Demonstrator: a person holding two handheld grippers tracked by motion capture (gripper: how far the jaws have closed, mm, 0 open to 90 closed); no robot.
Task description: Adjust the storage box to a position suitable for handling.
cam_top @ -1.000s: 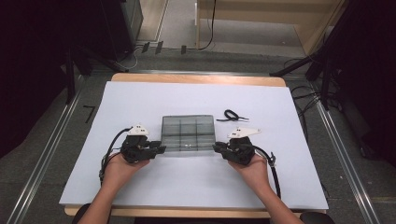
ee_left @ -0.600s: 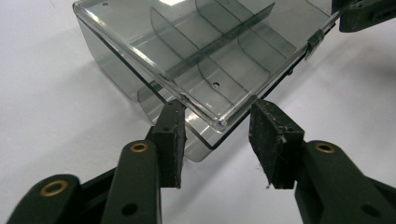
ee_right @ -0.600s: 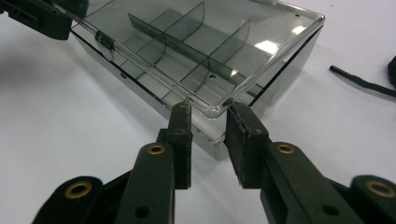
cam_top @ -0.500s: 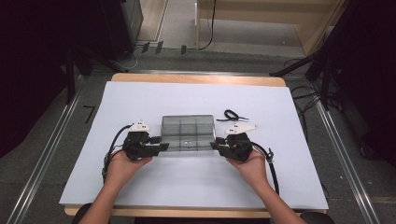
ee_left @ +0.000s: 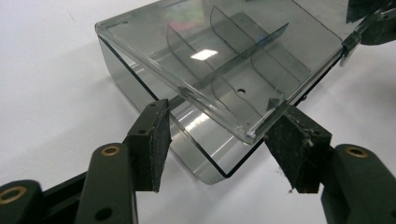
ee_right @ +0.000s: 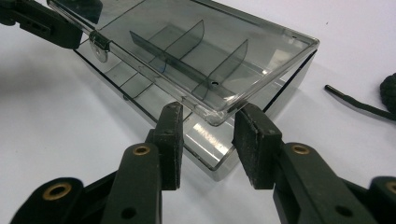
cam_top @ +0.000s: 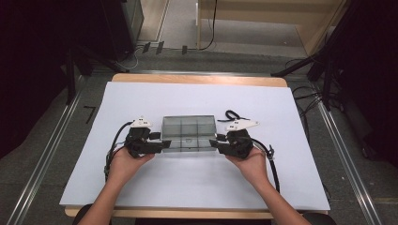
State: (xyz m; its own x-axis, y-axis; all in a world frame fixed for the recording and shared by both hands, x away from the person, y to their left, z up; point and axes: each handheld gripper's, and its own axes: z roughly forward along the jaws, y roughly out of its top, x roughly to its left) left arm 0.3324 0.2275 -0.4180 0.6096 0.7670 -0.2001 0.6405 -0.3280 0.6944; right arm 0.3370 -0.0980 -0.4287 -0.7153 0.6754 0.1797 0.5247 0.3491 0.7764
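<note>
High view: a clear smoky plastic compartment box [cam_top: 188, 134] sits mid-surface [cam_top: 197, 187] between the left gripper [cam_top: 159, 144] and right gripper [cam_top: 214, 143], whose jaws have just been opening, pads off its lid; back both straight out, avoiding the corners

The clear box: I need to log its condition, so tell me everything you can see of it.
The box is smoky transparent plastic, rectangular, with inner dividers forming compartments that look empty. Its lid is raised at the near edge, tilted above the base. It lies flat on the white table cover, near the middle. The left gripper and right gripper straddle the lid's near corners; their jaws have just been opening, so contact is hard to tell.
</note>
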